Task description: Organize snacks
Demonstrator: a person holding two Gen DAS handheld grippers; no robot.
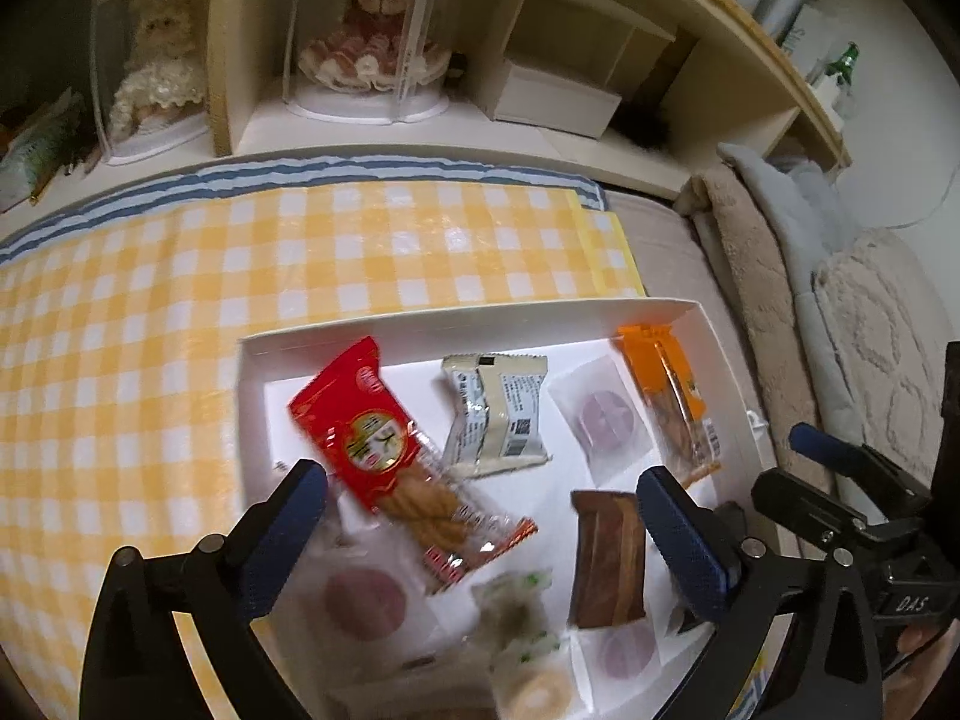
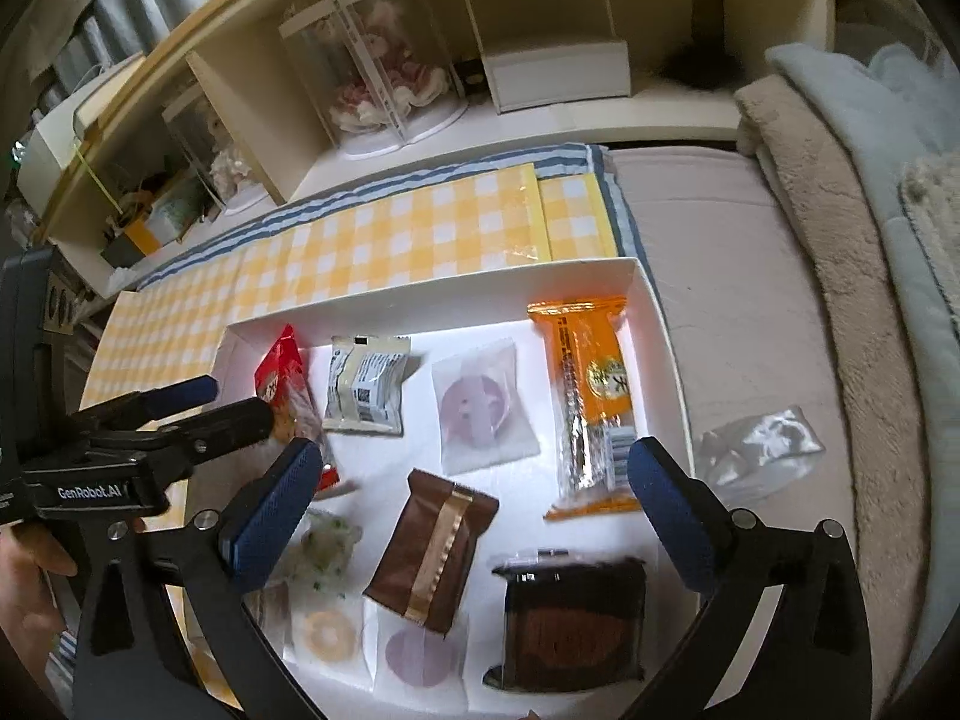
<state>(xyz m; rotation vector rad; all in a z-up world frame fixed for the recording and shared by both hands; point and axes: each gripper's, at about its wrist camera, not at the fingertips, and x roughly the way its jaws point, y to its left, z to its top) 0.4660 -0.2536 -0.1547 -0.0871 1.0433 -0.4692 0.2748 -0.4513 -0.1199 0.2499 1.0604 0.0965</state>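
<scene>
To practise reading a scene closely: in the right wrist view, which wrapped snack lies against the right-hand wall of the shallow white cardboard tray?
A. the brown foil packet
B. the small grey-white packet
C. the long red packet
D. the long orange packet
D: the long orange packet lies lengthwise along the right wall of the shallow white cardboard tray; the others sit further left.
</scene>
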